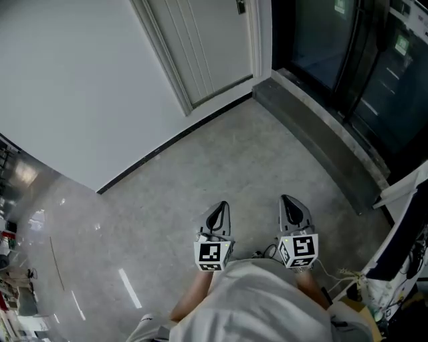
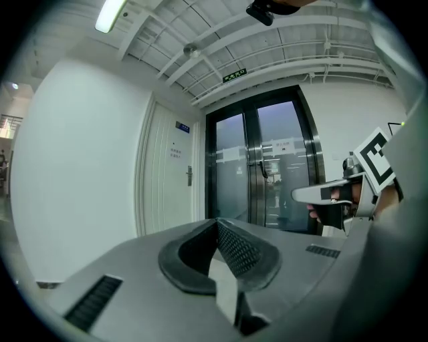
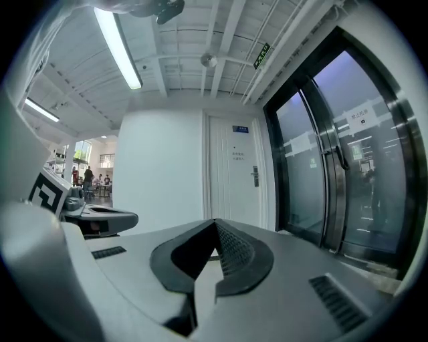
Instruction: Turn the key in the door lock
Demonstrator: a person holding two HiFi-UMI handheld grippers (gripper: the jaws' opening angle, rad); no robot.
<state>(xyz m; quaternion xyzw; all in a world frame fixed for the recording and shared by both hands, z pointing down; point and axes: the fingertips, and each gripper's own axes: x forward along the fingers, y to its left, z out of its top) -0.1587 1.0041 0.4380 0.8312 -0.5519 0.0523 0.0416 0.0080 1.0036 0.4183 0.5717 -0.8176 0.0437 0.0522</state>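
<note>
The white door stands at the far side of the floor, and its dark handle and lock show at the top edge of the head view. In the gripper views the same handle is small and far off. I cannot make out a key at this distance. My left gripper and right gripper are held side by side in front of my body and point towards the door. Both are well short of it. The left gripper's jaws meet with nothing between them, as do the right gripper's.
Dark glass double doors with a raised grey threshold run along the right. A white wall stands left of the door. Grey polished floor lies between me and the door. Cables and a white stand sit at the lower right.
</note>
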